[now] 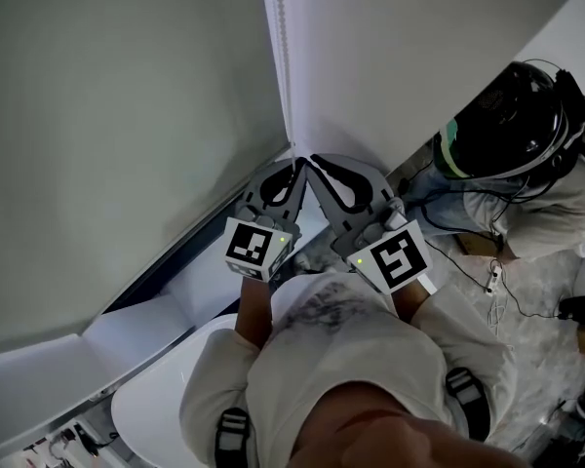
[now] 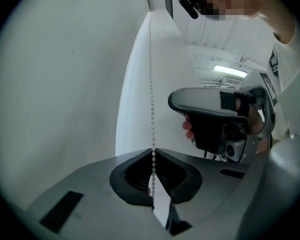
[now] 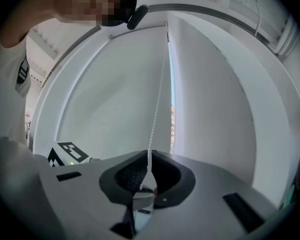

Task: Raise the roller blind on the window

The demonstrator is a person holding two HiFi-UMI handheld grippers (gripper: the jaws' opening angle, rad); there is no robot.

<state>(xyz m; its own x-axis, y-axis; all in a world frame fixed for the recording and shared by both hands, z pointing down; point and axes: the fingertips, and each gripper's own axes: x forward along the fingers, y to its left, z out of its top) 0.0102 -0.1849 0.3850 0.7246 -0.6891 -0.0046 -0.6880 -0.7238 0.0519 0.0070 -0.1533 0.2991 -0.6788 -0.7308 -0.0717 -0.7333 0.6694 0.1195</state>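
So the roller blind (image 1: 127,144) is seen as the big grey sheet on the left of the head view, and it hangs right down to just above the white window sill (image 1: 146,325). That means pretty much none of the raising looks done yet. A thin slit of daylight is seen at its right edge in the right gripper view, next to the plain white side wall (image 1: 429,47).

Both grippers are held up side by side at that right edge, tips nearly touching. The left gripper (image 2: 153,156) is clamped with its jaws pinched together on the bead chain (image 2: 152,99), which runs straight up from them. The right gripper (image 3: 148,159) is clenched too, with a strand of the same chain caught between its jaws. Whether it's one strand or the two sides of the loop can't be told from here.

The step in hand is probably the hand-over-hand pull on the chain. For the next move, one grip likely has to be drawn down along the chain while the other is loosened and moved higher. The pull should be kept in line with the chain so the beads aren't dragged sideways off the top.

Containers: none are seen anywhere, so nothing to report there.
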